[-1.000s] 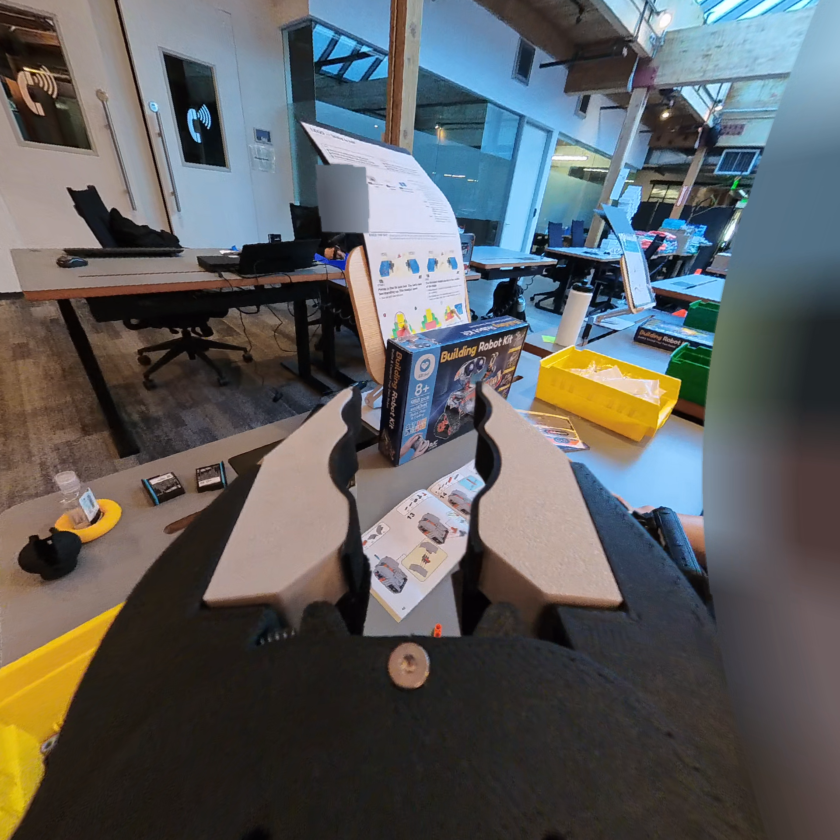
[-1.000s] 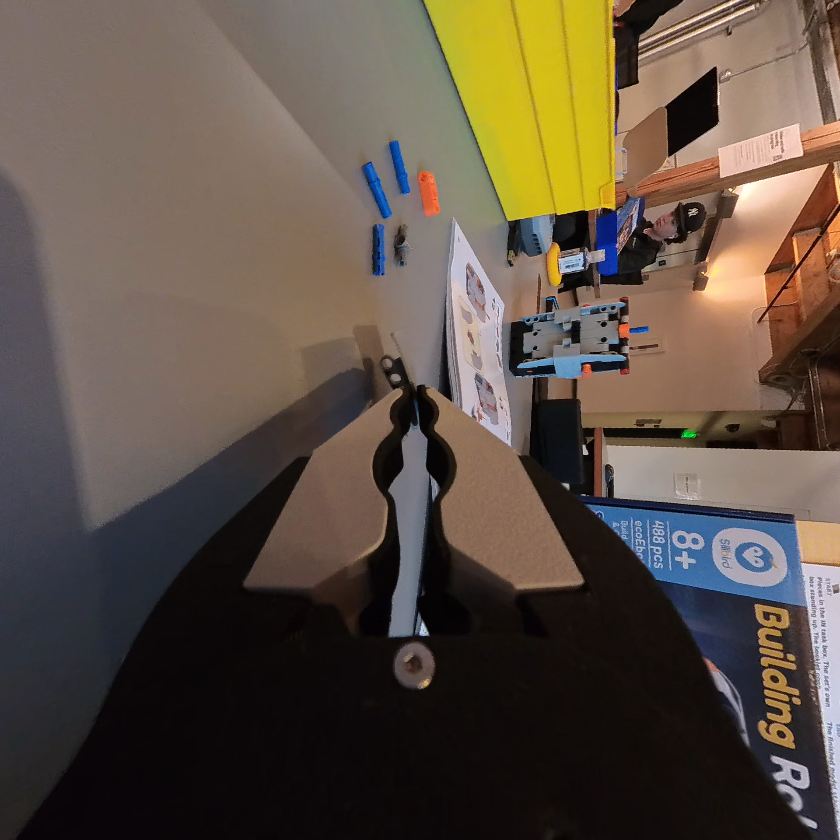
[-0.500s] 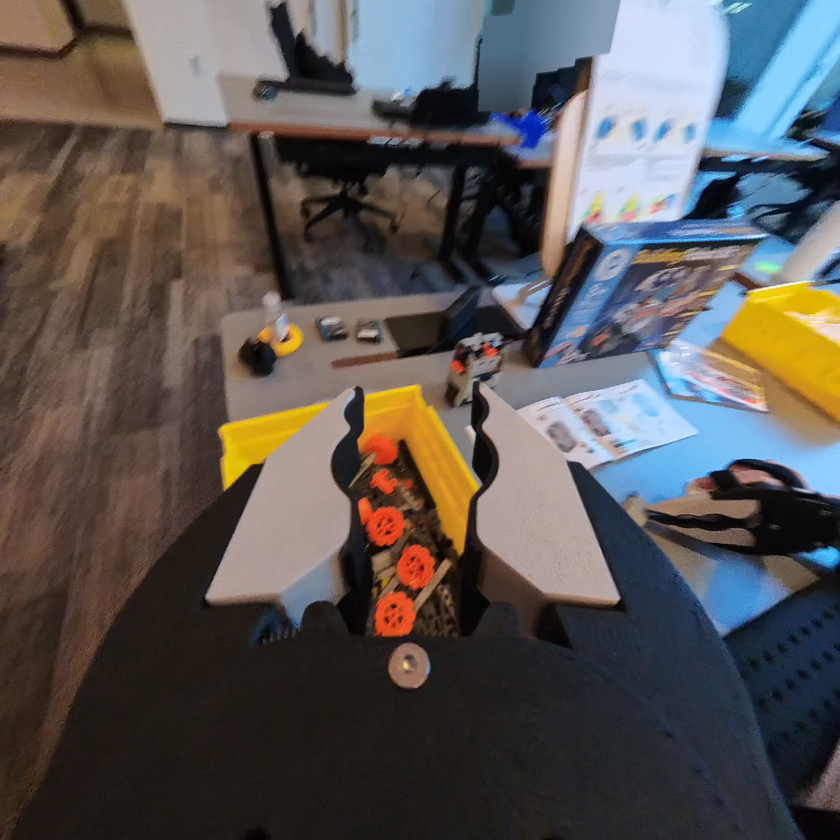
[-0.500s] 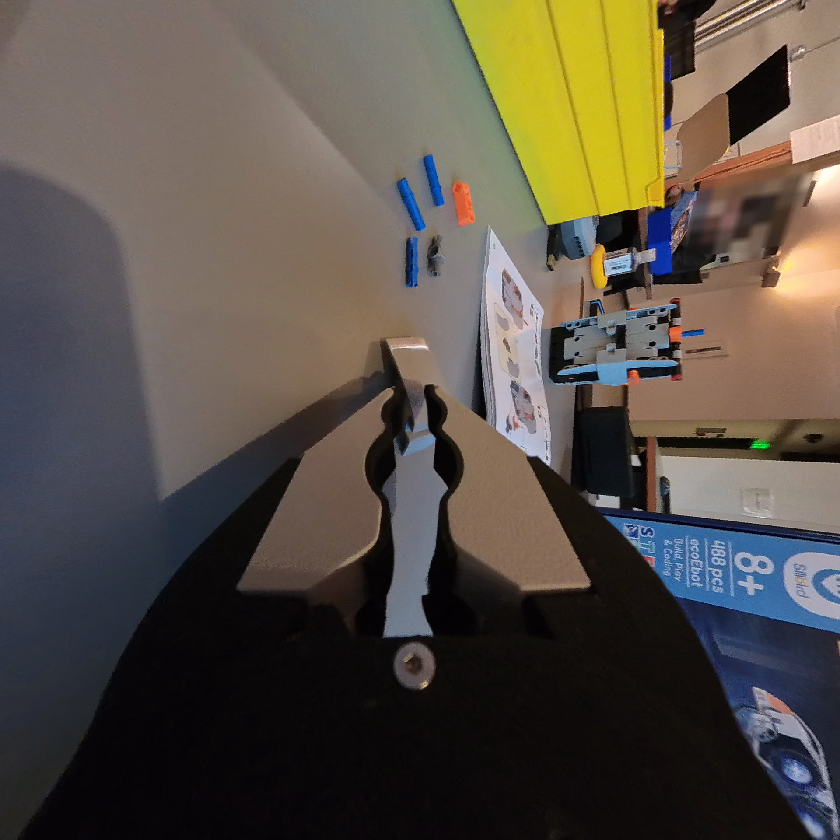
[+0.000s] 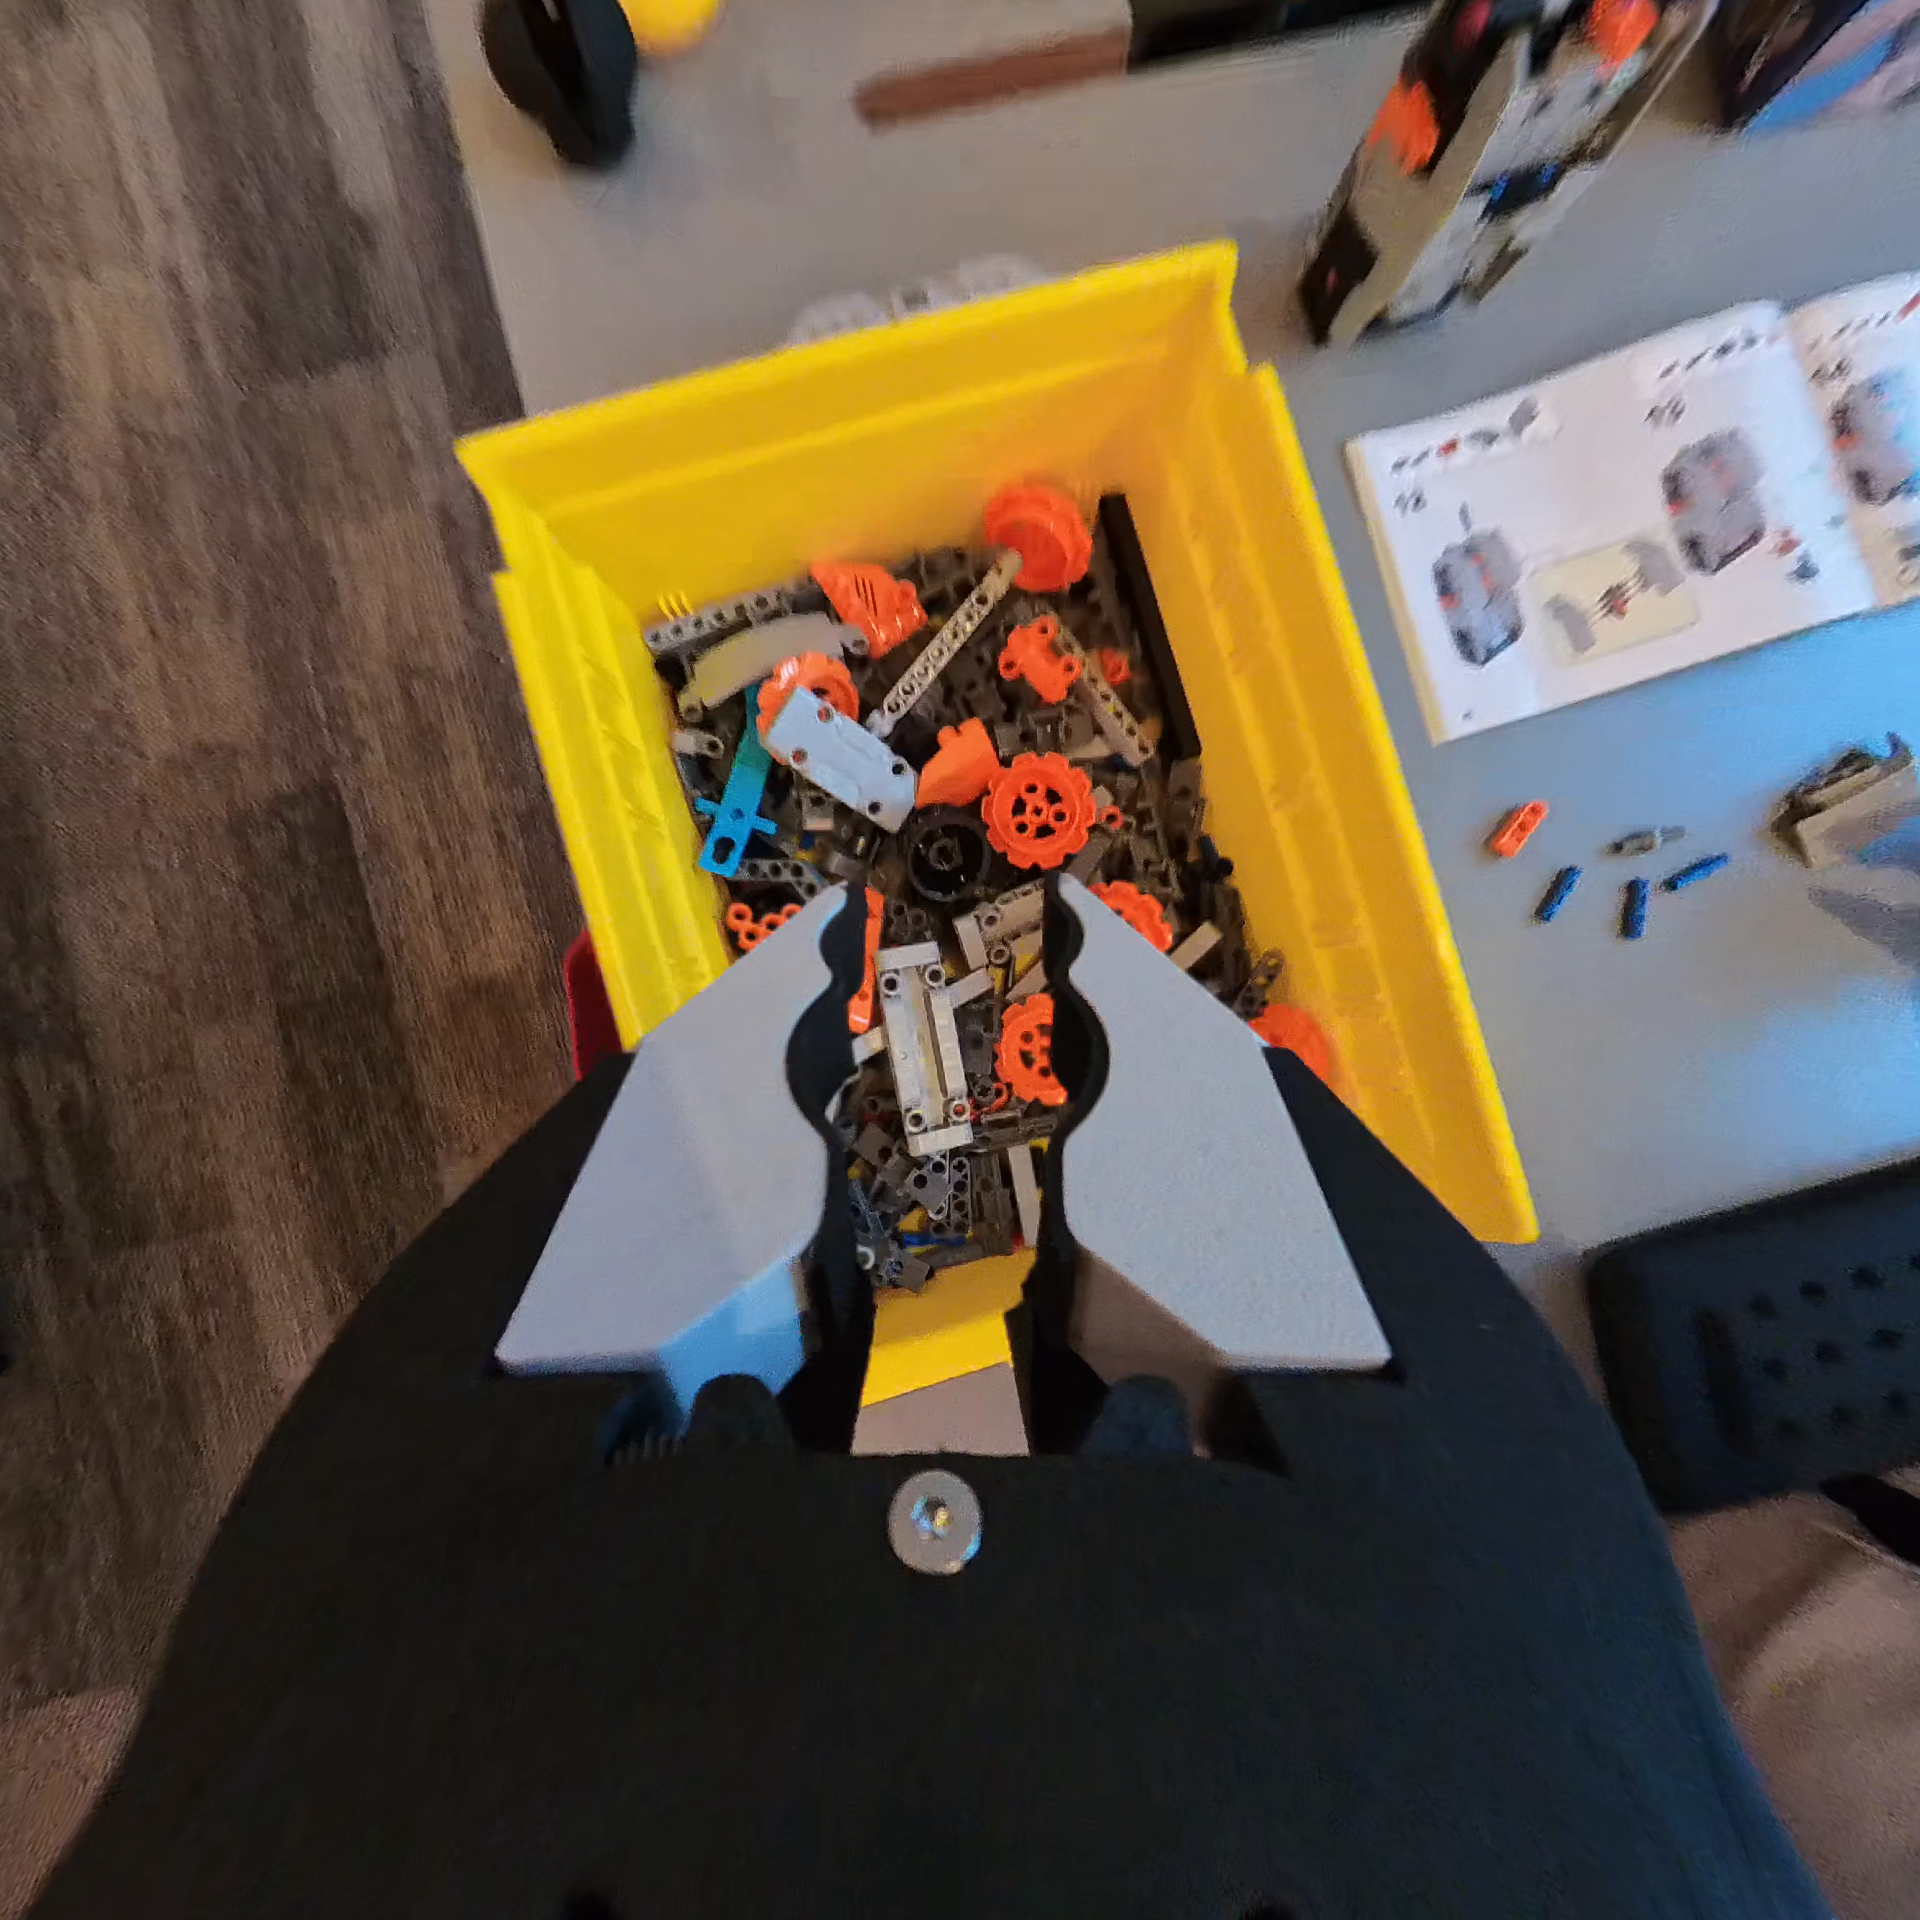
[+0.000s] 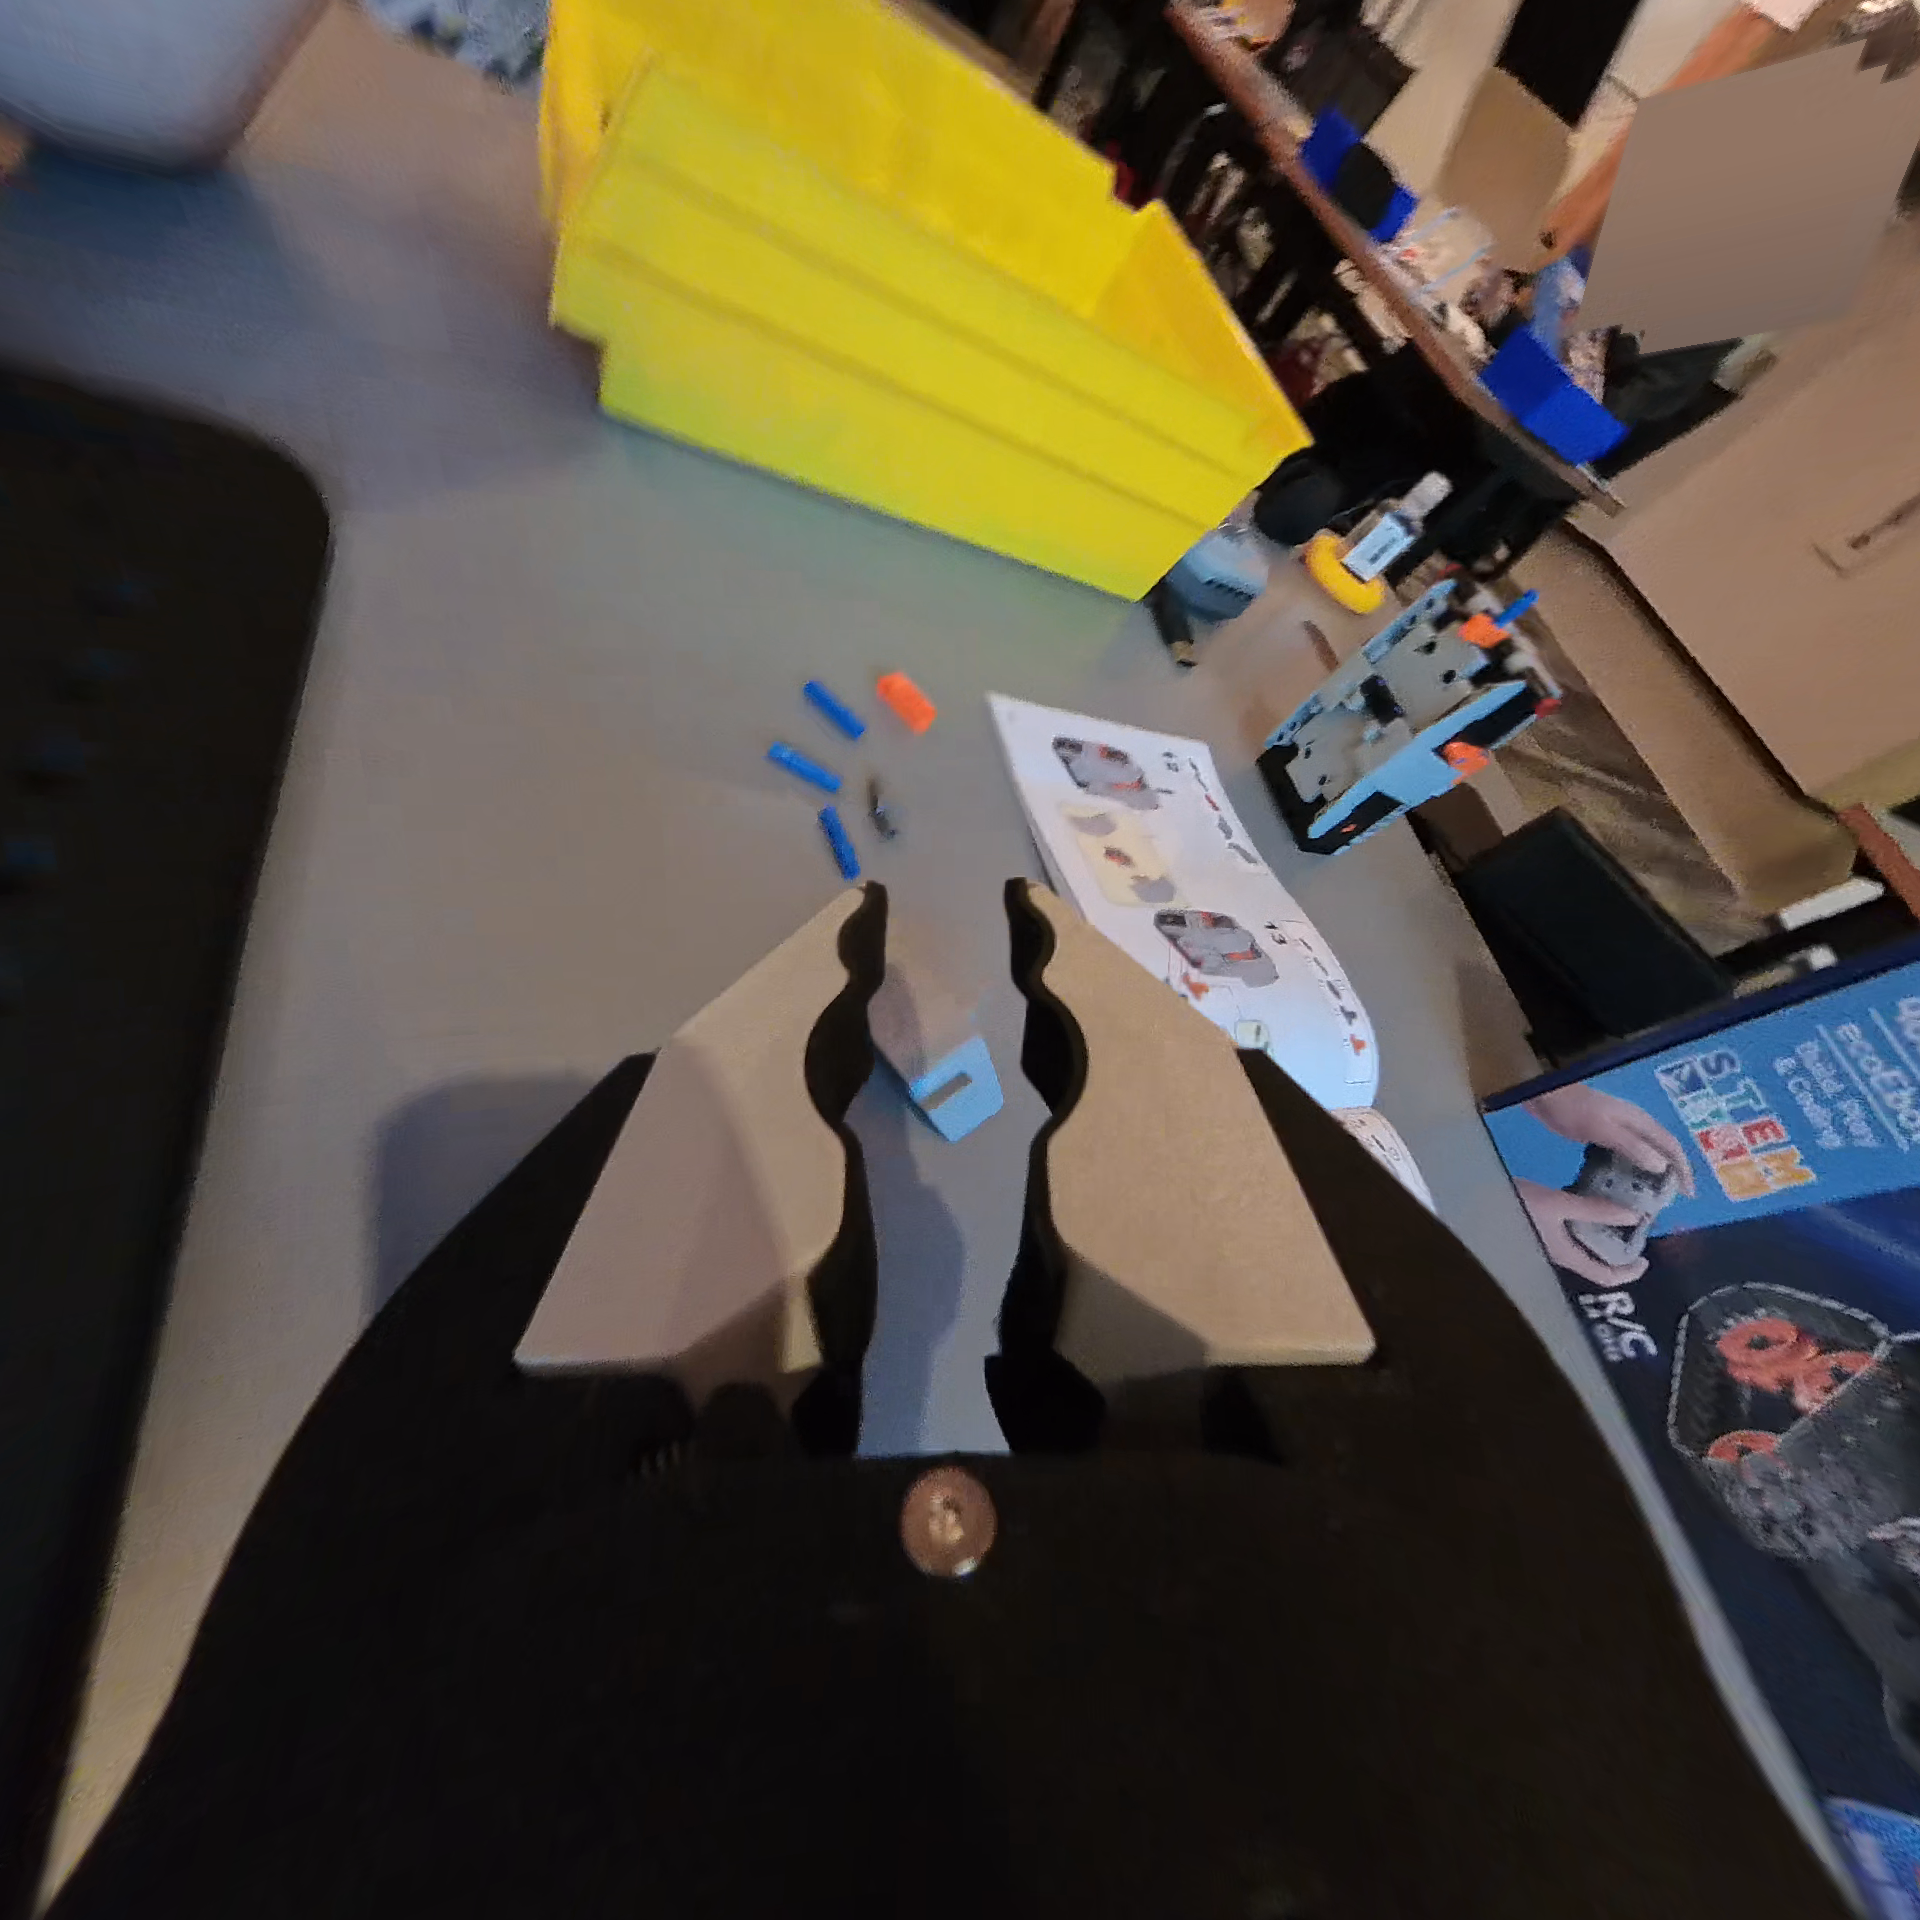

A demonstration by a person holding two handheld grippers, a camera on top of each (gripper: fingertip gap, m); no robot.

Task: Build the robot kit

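In the left wrist view my left gripper [image 5: 954,891] is open and holds nothing. It hangs over a yellow bin [image 5: 831,416] full of loose building parts, above a flat grey piece [image 5: 920,1049] and orange gear wheels [image 5: 1037,810]. In the right wrist view my right gripper [image 6: 943,888] is open over the grey table. A grey piece with a light-blue end [image 6: 951,1091] lies between its fingers, and neither pad presses on it. Small blue pins [image 6: 831,710] and an orange piece [image 6: 904,699] lie just beyond the fingertips.
An open instruction booklet [image 6: 1174,883] lies right of the pins; it also shows in the left wrist view [image 5: 1621,520]. A partly built grey and blue model [image 6: 1392,717] stands behind it. The kit box [image 6: 1766,1247] is at the right, the yellow bin [image 6: 883,343] at the back and a black chair [image 6: 135,727] at the left. Tip to tip, the grippers are about 35 cm apart.
My left gripper swung from facing the room to looking down into the yellow bin, and its jaws narrowed a little. My right gripper opened, let go of the grey piece and rolled upright.
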